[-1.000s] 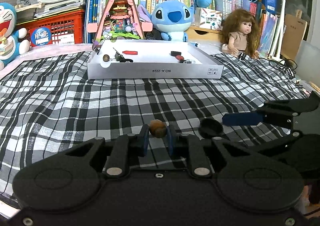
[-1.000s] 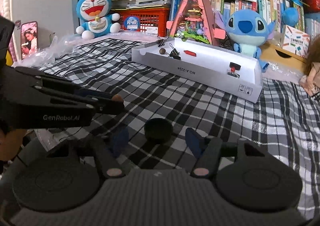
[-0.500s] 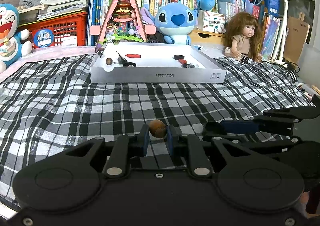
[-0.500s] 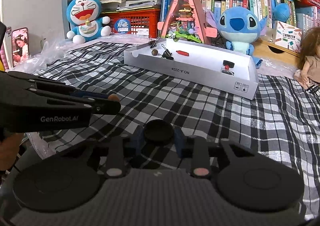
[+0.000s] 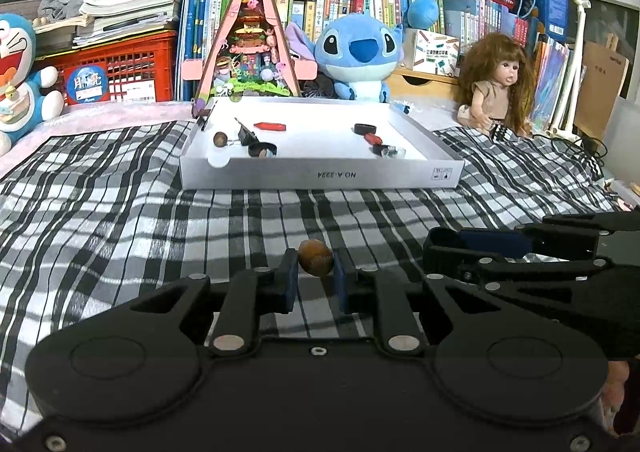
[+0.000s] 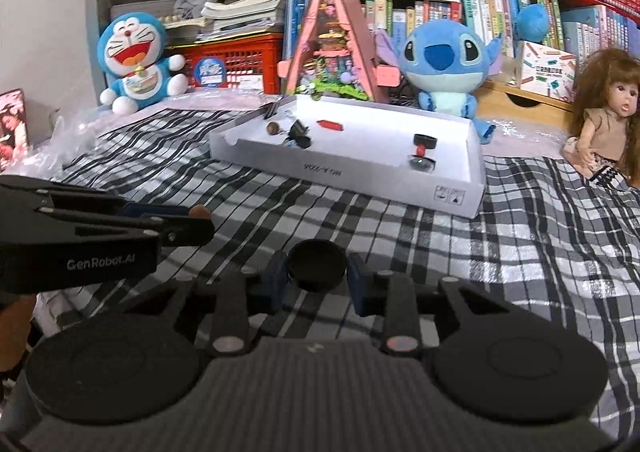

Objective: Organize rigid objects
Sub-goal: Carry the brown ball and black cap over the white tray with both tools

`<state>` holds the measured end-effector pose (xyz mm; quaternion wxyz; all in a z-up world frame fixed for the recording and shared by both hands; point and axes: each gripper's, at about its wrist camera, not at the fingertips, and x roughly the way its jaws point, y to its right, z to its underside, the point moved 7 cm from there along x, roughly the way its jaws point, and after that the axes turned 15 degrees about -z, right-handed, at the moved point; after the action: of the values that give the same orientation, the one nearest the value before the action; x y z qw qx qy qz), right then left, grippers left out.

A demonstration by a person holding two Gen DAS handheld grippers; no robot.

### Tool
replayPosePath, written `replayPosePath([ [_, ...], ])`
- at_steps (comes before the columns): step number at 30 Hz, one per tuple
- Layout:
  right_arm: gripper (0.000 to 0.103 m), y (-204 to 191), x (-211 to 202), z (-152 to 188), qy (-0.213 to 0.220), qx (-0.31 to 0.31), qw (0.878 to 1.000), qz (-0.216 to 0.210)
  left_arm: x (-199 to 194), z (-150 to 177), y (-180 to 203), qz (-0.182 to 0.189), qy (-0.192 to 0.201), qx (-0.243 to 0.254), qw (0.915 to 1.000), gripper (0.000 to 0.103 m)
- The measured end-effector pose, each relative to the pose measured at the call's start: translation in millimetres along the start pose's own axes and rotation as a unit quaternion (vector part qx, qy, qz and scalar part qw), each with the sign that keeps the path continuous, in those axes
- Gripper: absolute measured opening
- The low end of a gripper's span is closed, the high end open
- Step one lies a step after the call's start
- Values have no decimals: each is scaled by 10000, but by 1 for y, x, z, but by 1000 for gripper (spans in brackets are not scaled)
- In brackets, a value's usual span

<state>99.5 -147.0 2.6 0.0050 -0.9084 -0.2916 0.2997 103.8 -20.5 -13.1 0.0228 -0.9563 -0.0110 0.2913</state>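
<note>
My left gripper (image 5: 316, 266) is shut on a small brown ball (image 5: 316, 258), held above the checked cloth. It also shows at the left of the right wrist view (image 6: 196, 220). My right gripper (image 6: 316, 272) is shut on a black round cap (image 6: 317, 265), and it shows at the right of the left wrist view (image 5: 440, 248). A white shallow box (image 5: 320, 174) lies ahead on the cloth. It holds another brown ball (image 5: 220, 139), black clips (image 5: 248, 134), a red piece (image 5: 271, 126) and a black cap (image 5: 365, 128).
A checked cloth (image 5: 120, 212) covers the surface. Behind the box stand a pink triangular toy house (image 5: 250, 40), a blue plush (image 5: 356, 52), a doll (image 5: 494, 88), a Doraemon plush (image 6: 134, 60), a red crate (image 5: 120, 68) and shelves of books.
My right gripper closed on the black cap and lifted it off the cloth. Both grippers rose and moved toward the white box. The left kept hold of the brown ball.
</note>
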Motion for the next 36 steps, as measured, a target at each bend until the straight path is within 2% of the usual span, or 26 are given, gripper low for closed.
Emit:
replayPosePath([
  [23,37,41,26,-50,89,400,9988,264,53,-68,0,-81,9,-276,9996,18],
  [32,37,67,47,-71,43,802,9962,323,92,-96,-2,-45,-145,-459,9988,18],
  [36,37,77,54,-82,54,917,9951,369,111,-107,0,152,-338,-571,9977,18],
])
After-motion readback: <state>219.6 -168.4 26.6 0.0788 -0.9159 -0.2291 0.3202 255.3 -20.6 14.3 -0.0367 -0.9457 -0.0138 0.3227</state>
